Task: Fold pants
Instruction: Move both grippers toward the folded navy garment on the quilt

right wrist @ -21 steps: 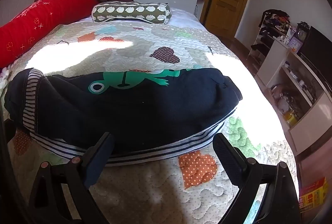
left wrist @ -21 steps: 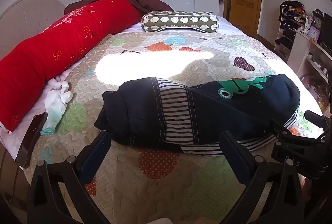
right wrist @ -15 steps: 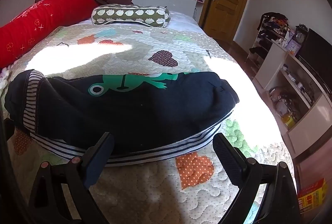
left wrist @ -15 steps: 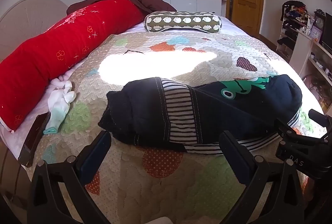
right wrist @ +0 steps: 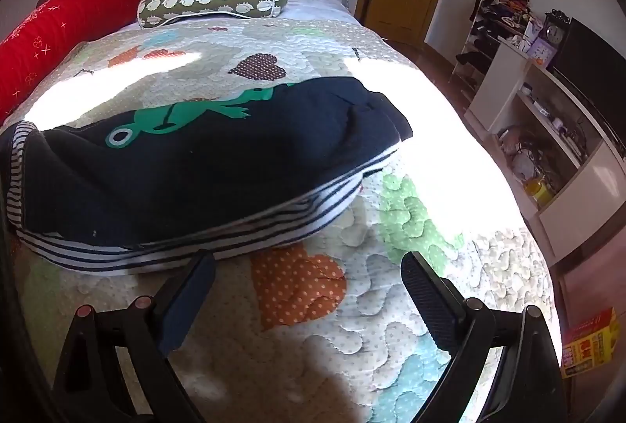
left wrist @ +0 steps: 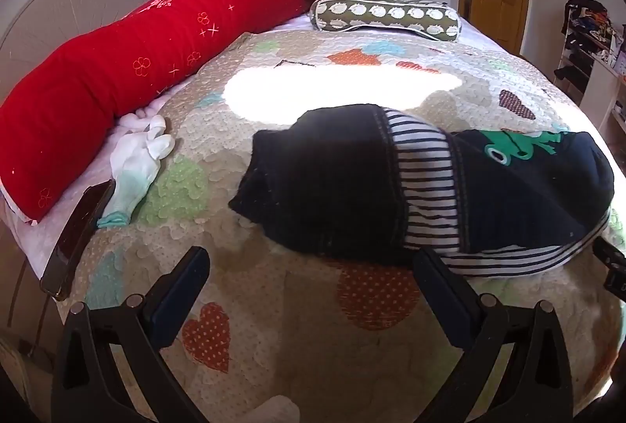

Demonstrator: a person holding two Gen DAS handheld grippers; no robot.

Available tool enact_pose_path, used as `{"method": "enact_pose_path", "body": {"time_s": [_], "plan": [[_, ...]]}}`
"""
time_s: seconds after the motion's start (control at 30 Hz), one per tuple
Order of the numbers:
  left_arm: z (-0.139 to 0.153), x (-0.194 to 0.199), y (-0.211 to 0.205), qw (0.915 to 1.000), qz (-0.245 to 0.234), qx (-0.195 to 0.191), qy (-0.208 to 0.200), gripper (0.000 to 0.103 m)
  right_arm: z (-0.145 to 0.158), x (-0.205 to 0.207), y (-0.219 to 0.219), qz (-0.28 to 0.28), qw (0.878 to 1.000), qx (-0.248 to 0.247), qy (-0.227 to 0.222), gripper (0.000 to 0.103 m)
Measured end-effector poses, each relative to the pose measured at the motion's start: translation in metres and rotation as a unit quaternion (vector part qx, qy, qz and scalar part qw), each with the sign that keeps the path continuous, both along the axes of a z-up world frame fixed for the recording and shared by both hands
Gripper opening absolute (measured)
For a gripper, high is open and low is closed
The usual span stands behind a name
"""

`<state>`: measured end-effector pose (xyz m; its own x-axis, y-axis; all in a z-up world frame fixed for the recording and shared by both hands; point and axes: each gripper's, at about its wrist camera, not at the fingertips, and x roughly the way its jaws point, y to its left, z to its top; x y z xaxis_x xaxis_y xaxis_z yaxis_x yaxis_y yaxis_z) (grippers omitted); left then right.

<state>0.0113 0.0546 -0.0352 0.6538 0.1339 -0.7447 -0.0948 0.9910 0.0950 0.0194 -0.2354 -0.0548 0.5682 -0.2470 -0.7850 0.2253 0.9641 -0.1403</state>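
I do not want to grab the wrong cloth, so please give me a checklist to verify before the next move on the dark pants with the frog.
1. Left gripper open and holding nothing: ok.
2. Right gripper open and holding nothing: ok.
3. Pants lie on the quilt, free of both grippers: ok.
4. Pants lie flat and smooth: not ok; they look bunched, with the striped band across the middle.
5. White glove lies apart from the pants: ok.
6. Fold finished: cannot tell; the layers underneath are hidden.
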Motion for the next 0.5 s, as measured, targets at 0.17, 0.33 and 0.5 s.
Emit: {"method": "enact_pose_path", "body": {"time_s": [0.17, 0.33, 0.5], "plan": [[-0.028, 0.004, 0.032, 0.9987, 0.037, 0.021, 0.027, 0.103, -0.012, -0.009, -0.025, -0.015, 0.999, 0.049, 0.000, 0.098], [-0.034, 0.000, 0.038, 0.9990, 0.038, 0.011, 0.024, 0.103, -0.019, -0.011, -0.026, -0.025, 0.998, 0.062, -0.010, 0.101], [-0.039, -0.001, 0.036, 0.9986, 0.048, 0.005, 0.023, 0.103, -0.021, -0.011, -0.028, -0.016, 0.998, 0.064, -0.012, 0.102]]}}
